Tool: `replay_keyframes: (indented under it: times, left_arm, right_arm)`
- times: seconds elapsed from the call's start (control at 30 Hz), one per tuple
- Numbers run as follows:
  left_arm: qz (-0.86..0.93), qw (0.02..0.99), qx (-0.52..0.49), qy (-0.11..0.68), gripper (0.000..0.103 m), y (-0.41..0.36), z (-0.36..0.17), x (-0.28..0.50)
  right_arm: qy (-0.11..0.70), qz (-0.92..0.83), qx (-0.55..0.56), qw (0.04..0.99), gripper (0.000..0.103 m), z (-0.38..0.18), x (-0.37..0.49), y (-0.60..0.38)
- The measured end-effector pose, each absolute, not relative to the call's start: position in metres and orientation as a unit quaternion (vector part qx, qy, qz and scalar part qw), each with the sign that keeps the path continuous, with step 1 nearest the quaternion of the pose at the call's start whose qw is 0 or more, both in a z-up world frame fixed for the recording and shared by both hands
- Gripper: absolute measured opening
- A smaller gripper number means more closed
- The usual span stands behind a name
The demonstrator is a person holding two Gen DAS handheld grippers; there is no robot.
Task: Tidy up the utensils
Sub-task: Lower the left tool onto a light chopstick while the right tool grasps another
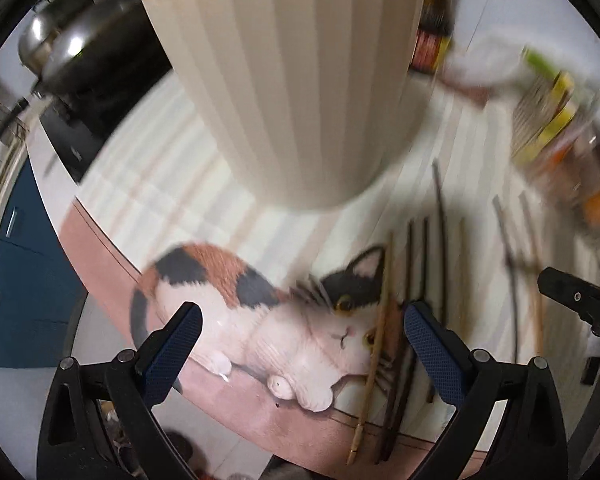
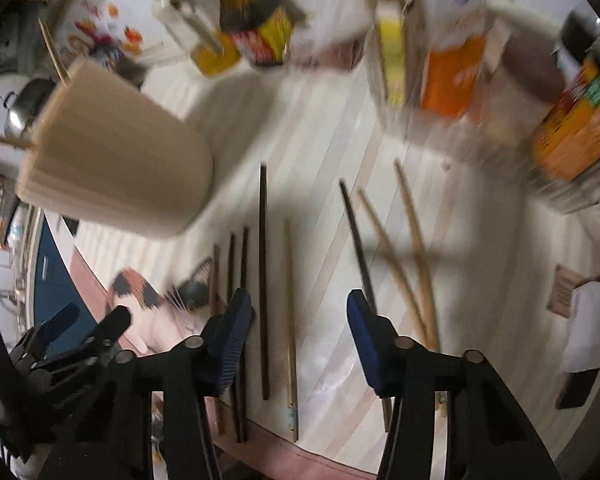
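Observation:
A beige ribbed holder cup stands on the striped cat-print mat; in the right wrist view the cup has light chopsticks sticking out of its top. Several dark and light chopsticks lie loose on the mat near its front edge. My left gripper hangs wide open over the cat picture, one light chopstick lying below near its right finger. My right gripper is open above a dark chopstick and a light chopstick, its pads not touching them.
Sauce bottles, boxes and a can crowd the back of the counter. A steel wok sits at the far left. Crossed chopsticks lie to the right. A blue cabinet is below the counter edge.

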State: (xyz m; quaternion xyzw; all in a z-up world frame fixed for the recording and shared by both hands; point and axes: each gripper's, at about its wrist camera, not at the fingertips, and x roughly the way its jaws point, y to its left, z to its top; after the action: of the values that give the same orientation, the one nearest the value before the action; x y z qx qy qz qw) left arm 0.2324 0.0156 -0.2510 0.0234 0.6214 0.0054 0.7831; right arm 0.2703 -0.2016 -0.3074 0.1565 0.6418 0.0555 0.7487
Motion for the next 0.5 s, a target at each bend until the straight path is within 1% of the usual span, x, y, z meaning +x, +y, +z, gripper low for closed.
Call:
replay_keyframes:
  times: [0.1,0.17,0.27,0.3,0.33,0.37,0.4,0.5]
  left_arm:
    - [0.012,0.766,0.020,0.642,0.102,0.021,-0.274,0.229]
    - [0.015,0.761,0.020,0.648,0.102,0.024,-0.282,0.228]
    - [0.018,0.757,0.022,0.653,0.102,0.026,-0.291,0.226]
    - [0.016,0.756,0.021,0.653,0.101,0.026,-0.292,0.225]
    - [0.013,0.756,0.020,0.654,0.098,0.025,-0.293,0.225]
    - [0.009,0.757,0.018,0.654,0.092,0.024,-0.293,0.225]
    - [0.004,0.756,0.017,0.654,0.089,0.021,-0.295,0.225]
    - [-0.015,0.754,0.020,0.656,0.088,0.006,-0.298,0.228]
  right_arm:
    - [0.663,0.064,0.141,0.732,0.044,-0.333,0.275,-0.183]
    - [0.679,0.069,0.129,0.720,0.040,-0.354,0.280,-0.170]
    - [0.696,0.068,0.110,0.706,0.039,-0.375,0.284,-0.156]
    - [0.700,0.068,0.106,0.703,0.032,-0.379,0.283,-0.154]
    - [0.699,0.068,0.094,0.706,0.031,-0.381,0.283,-0.150]
    - [0.700,0.067,0.076,0.707,0.022,-0.380,0.283,-0.145]
    - [0.707,0.065,0.067,0.701,0.008,-0.382,0.282,-0.143]
    - [0.708,0.056,0.061,0.702,0.007,-0.382,0.278,-0.147]
